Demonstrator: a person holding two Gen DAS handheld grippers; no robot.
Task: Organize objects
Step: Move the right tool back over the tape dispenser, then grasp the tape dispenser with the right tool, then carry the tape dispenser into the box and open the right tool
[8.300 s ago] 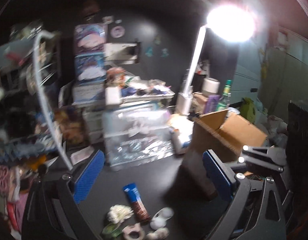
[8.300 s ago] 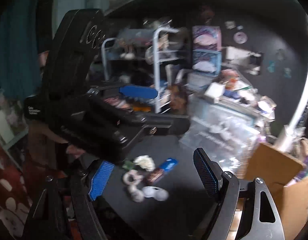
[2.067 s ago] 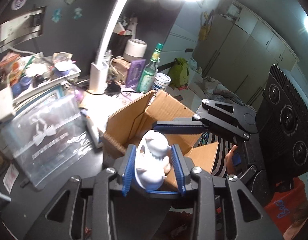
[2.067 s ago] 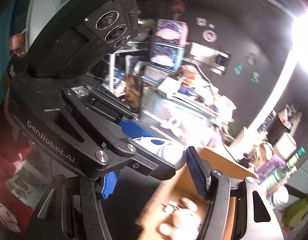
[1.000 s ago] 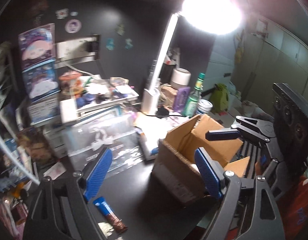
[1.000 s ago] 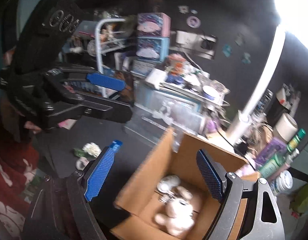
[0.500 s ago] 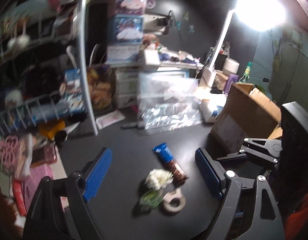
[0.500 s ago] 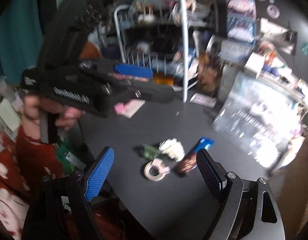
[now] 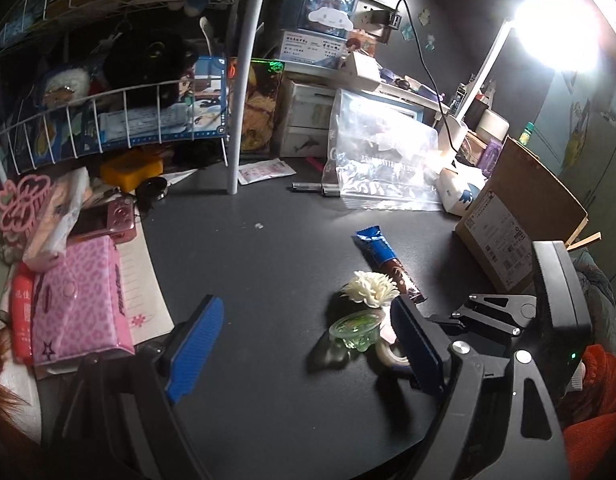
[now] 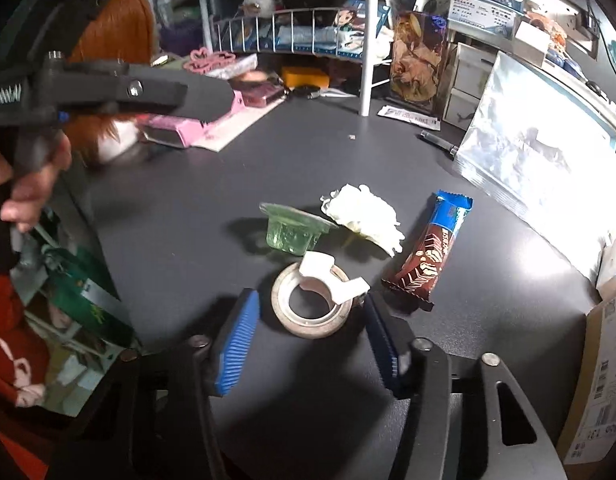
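On the dark table lie a tape roll with a white dispenser (image 10: pixel 313 306), a green jelly cup (image 10: pixel 293 230), a white flower (image 10: pixel 365 216) and a blue-brown snack bar (image 10: pixel 436 248). My right gripper (image 10: pixel 308 344) is open, low over the table, its blue pads on either side of the tape roll without touching it. My left gripper (image 9: pixel 304 344) is open and empty, above the table left of the jelly cup (image 9: pixel 355 330), flower (image 9: pixel 370 287) and snack bar (image 9: pixel 388 260). The tape roll (image 9: pixel 392 354) is partly hidden behind its right finger. The cardboard box (image 9: pixel 520 216) stands at the right.
A wire rack (image 9: pixel 108 92) full of toys and cards stands at the back left. A pink pouch (image 9: pixel 76 300), a pink camera (image 9: pixel 116 220) and papers lie at the left edge. A clear plastic bag (image 9: pixel 380 160), drawers and a desk lamp (image 9: pixel 556 28) fill the back.
Both grippers have swung from the box to the table's loose objects and come lower. The right gripper now straddles the tape roll. The white toy that the left gripper held lies in the box.
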